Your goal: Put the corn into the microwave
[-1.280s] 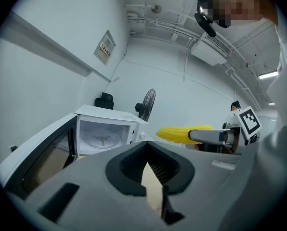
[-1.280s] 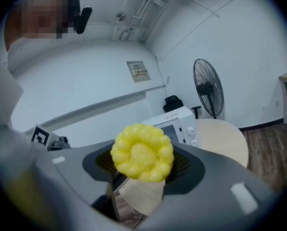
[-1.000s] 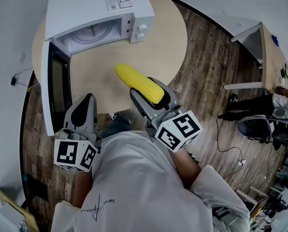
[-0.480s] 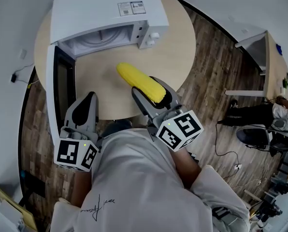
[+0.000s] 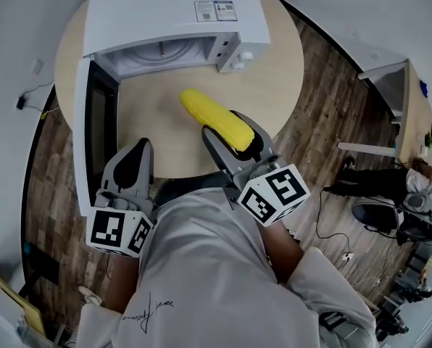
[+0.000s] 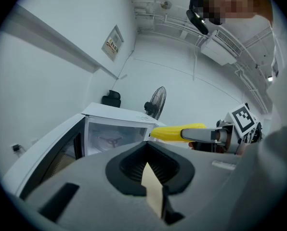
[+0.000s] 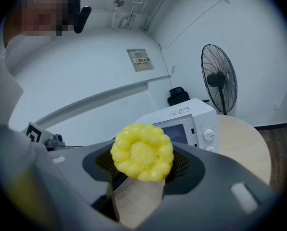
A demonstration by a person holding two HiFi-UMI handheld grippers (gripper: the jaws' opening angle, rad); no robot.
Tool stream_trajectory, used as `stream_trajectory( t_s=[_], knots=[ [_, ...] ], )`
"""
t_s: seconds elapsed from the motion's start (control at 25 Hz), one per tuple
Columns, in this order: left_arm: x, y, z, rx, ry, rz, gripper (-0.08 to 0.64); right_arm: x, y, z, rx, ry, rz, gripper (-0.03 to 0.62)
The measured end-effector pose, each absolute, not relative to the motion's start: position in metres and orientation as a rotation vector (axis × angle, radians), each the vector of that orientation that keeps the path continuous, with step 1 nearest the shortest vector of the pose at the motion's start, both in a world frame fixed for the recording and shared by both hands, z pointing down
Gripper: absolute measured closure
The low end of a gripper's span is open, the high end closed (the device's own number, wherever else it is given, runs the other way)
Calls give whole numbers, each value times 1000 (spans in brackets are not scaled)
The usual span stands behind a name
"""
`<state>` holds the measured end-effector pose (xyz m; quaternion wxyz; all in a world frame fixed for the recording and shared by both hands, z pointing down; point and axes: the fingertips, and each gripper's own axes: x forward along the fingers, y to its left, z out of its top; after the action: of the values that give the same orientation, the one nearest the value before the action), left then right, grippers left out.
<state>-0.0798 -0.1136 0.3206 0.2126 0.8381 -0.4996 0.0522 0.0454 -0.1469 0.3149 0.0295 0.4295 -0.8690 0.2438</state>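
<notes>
Microwave [image 5: 172,13]: white, on a round wooden table [image 5: 274,78]; door [image 5: 93,133] swung wide open, only the turntable [image 6: 110,141] visible inside
Corn [image 5: 214,119]: yellow cob held in front of the microwave's opening, tip aimed toward it, not yet inside
Right gripper [image 5: 228,129]: jaws clamped on the cob's near end
Left gripper [image 5: 134,158]: jaws together, holding nothing, just in front of the microwave door
Progress: door open and corn gripped, roughly halfway by my judgement
Left to do: carry the cob into the microwave and release it
</notes>
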Motion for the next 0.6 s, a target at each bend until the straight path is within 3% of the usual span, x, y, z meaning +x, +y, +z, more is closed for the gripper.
stream_trajectory(
  t_s=[0.6],
  knots=[
    [-89,-140,317,2293,-1426,158,568,34,-192,335,1271,-2690,762,333]
  ],
)
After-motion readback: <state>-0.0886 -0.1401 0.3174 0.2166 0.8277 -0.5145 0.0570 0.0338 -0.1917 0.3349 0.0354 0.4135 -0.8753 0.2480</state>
